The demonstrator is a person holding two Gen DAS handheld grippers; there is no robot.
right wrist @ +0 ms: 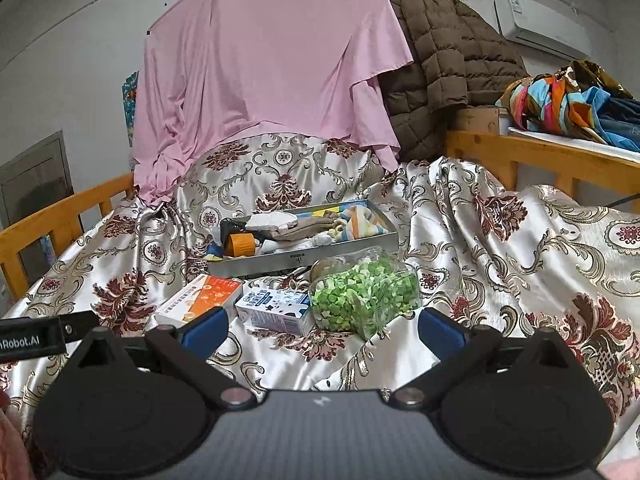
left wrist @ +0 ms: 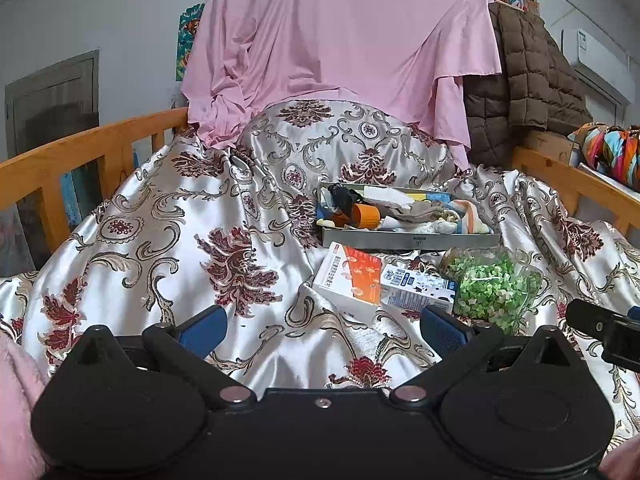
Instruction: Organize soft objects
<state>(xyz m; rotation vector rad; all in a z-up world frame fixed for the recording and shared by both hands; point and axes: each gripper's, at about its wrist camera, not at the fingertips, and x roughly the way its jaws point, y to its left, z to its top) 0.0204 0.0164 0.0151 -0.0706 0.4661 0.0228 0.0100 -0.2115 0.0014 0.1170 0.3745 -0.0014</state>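
Grey tray (right wrist: 304, 257) on the bedspread, heaped with socks (right wrist: 308, 229), cloths

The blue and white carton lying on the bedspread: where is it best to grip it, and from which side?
Grip the blue and white carton across its narrow width, probably from above: it lies flat, its top is free, and the orange box and the bag of green pieces crowd its ends.
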